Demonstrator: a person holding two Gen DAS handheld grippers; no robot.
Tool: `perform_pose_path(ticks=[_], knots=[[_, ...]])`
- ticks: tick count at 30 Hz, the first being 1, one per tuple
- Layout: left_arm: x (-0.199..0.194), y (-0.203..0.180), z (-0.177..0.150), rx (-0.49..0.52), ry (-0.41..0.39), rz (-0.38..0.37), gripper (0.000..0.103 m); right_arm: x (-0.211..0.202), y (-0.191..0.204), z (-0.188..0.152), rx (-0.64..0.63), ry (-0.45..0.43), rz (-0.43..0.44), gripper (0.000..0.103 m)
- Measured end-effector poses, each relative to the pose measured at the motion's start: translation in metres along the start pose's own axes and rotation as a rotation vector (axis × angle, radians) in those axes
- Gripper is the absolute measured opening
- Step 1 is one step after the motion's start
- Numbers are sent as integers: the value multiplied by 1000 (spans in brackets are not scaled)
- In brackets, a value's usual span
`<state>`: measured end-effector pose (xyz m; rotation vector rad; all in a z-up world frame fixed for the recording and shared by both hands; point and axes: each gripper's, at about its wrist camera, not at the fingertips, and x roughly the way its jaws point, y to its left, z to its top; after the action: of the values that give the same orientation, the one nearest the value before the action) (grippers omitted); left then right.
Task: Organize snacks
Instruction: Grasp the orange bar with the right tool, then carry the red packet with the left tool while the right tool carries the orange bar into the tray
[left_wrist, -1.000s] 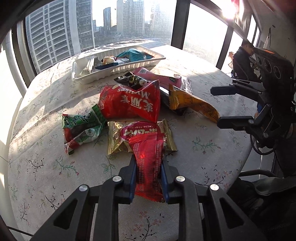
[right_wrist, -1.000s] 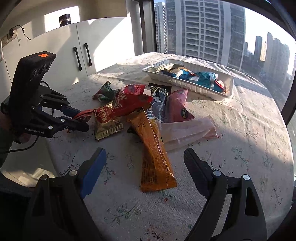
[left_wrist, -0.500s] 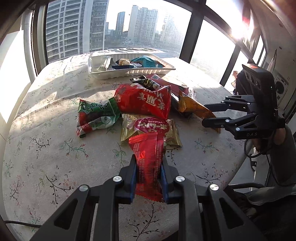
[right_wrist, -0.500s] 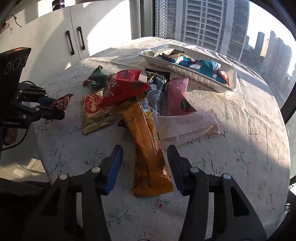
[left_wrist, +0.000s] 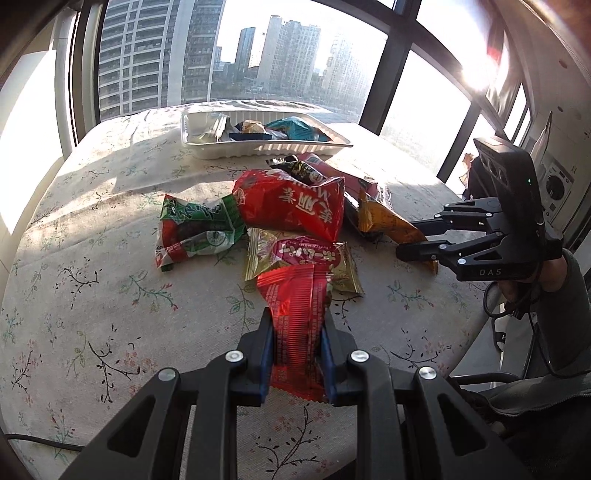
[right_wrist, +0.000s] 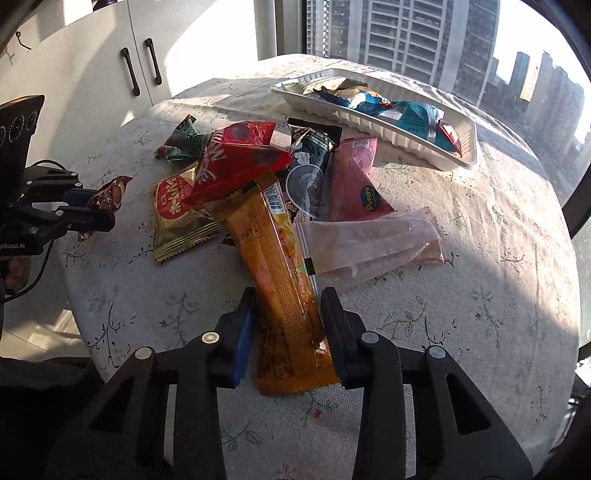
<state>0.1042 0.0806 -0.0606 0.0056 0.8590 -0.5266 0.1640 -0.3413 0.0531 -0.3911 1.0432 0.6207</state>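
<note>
My left gripper (left_wrist: 295, 332) is shut on a red foil snack packet (left_wrist: 295, 310), held just above the floral tablecloth. The right wrist view shows the same gripper (right_wrist: 98, 208) at the left table edge with the packet's tip sticking out. My right gripper (right_wrist: 288, 306) straddles the near end of a long orange packet (right_wrist: 280, 273) that lies flat. Its jaws are closing, with the pads at the packet's edges and the packet not squeezed. A white tray (right_wrist: 406, 140) at the far side holds several packets.
A loose pile lies mid-table: a big red bag (left_wrist: 291, 206), a green packet (left_wrist: 195, 229), a gold and red packet (left_wrist: 295, 254), a pink packet (right_wrist: 354, 177), a clear wrapper (right_wrist: 369, 243). White cupboards (right_wrist: 110, 74) stand behind. A person's sleeve (left_wrist: 561, 314) is at right.
The right jaws have narrowed from wide open to close around the orange packet's near end, and that gripper came down over it. The left gripper kept the red packet and rolled a little.
</note>
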Motion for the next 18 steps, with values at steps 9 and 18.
perform_pose_path(ticks=[9, 18], knots=[[2, 0, 0, -7, -3, 0, 23, -5, 6, -4, -12, -11, 15, 17], [-4, 4, 2, -31, -29, -16, 23, -41, -10, -15, 103, -141, 107, 17]])
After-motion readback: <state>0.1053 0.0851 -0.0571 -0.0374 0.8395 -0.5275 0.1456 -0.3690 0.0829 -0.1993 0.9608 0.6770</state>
